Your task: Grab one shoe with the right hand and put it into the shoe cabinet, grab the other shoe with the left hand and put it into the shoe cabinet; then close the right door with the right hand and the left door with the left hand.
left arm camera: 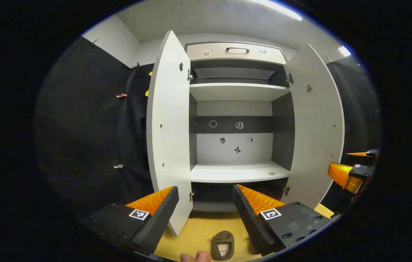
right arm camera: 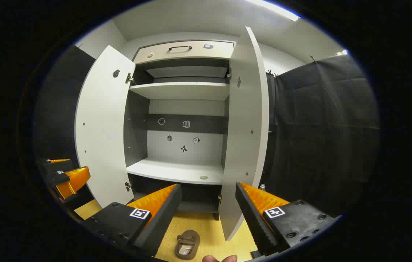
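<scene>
Black cloth (left arm camera: 82, 127) hung as the booth wall, in folds, dark and matt; seen again in the right gripper view (right arm camera: 322, 127). Pinned on the cloth, a pink clip (left arm camera: 121, 95) and, lower on the same cloth, a silver clip (left arm camera: 118, 166). Above the cloth's top edge, bare white wall (left arm camera: 113, 38), then pale ceiling (left arm camera: 209, 16) with a bright light strip (left arm camera: 280, 9). Below the cloth, yellow wood-grain floor (left arm camera: 202, 233). Between the cloth's two stretches, a loose cluster of small stickers: a ring sticker (left arm camera: 212, 123), a dark bow-like sticker (left arm camera: 237, 149) lowest, others too small to make out. Lower still, a small round disc (left arm camera: 271, 174), lying flat.
</scene>
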Demonstrator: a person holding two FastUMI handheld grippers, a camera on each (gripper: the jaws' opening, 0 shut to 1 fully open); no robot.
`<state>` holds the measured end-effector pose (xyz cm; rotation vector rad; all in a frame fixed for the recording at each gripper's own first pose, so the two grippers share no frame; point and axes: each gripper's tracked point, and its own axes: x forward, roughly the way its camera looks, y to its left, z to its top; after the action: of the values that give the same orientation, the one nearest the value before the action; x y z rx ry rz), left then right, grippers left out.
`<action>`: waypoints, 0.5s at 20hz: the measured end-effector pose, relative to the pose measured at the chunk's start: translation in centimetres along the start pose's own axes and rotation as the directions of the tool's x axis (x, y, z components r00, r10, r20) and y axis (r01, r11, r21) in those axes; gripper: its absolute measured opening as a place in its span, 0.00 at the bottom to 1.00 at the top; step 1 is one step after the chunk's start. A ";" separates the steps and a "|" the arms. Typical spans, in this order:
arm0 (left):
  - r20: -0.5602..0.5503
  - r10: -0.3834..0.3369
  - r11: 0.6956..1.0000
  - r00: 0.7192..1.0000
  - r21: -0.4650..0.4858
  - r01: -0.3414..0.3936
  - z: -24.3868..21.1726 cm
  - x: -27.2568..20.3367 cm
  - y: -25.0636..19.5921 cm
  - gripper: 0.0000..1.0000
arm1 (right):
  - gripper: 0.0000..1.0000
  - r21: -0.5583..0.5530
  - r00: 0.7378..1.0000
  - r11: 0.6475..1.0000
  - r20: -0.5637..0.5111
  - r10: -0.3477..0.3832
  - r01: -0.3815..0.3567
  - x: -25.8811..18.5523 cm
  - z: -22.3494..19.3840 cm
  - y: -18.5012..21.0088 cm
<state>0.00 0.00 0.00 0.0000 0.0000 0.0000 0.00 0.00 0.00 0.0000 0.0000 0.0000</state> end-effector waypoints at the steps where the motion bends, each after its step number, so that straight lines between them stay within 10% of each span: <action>1: -0.004 0.000 1.000 1.000 -0.003 0.000 -0.1 0.1 0.0 0.95 | 0.98 -0.002 1.000 1.000 0.000 -0.001 0.001 0.0 0.0 0.0; 10: 0.016 -0.007 0.999 1.000 0.034 0.007 0.3 -0.2 -0.1 0.95 | 0.98 0.015 1.000 1.000 -0.025 0.000 0.000 -0.2 -0.6 0.3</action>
<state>-0.21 -0.06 0.28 0.0343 -0.0164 -0.0070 -0.18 0.34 -0.65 0.0153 0.0254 -0.0001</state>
